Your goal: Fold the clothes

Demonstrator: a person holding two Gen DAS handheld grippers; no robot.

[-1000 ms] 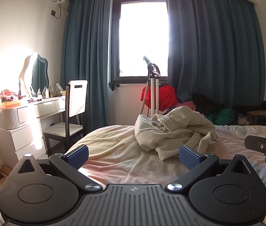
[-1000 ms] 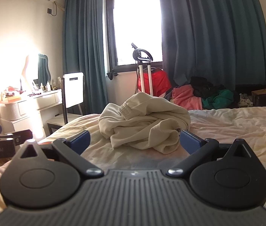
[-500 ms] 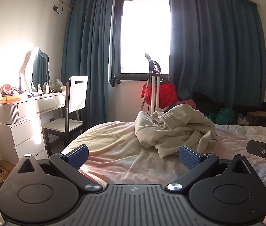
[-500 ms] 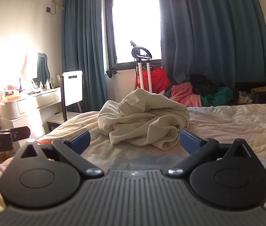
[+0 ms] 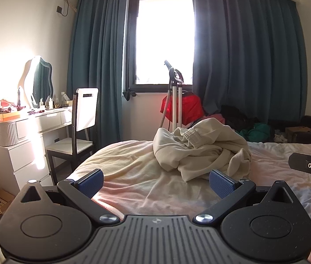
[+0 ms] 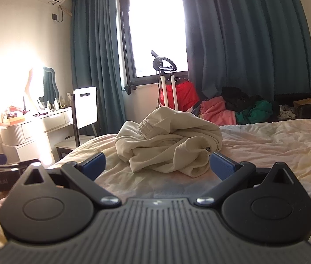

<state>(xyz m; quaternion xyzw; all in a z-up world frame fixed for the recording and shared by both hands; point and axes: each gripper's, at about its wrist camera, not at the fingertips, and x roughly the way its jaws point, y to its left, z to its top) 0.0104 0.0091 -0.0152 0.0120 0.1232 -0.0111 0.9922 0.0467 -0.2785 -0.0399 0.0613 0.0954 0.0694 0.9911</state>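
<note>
A crumpled cream sweatshirt (image 5: 201, 149) lies in a heap on the bed (image 5: 137, 176), with a ribbed cuff on top. In the right wrist view the same cream sweatshirt (image 6: 168, 145) sits just beyond the blue pads. My left gripper (image 5: 156, 181) is open, low over the sheet, short of the heap and a little left of it. My right gripper (image 6: 157, 165) is open too, with the heap's near edge lying between its fingers' line but untouched. The right gripper's tip (image 5: 309, 168) shows at the right edge of the left wrist view.
A white chair (image 5: 78, 129) and a dresser with mirror (image 5: 23, 136) stand left of the bed. A garment steamer (image 5: 176, 101) and a red bag (image 5: 185, 110) stand under the window. Piled clothes (image 6: 232, 110) lie at the back right. The bed (image 6: 276, 145) stretches right.
Both grippers have eased forward toward the heap, which looks slightly larger and nearer. Both stayed open. The sweatshirt has not moved.
</note>
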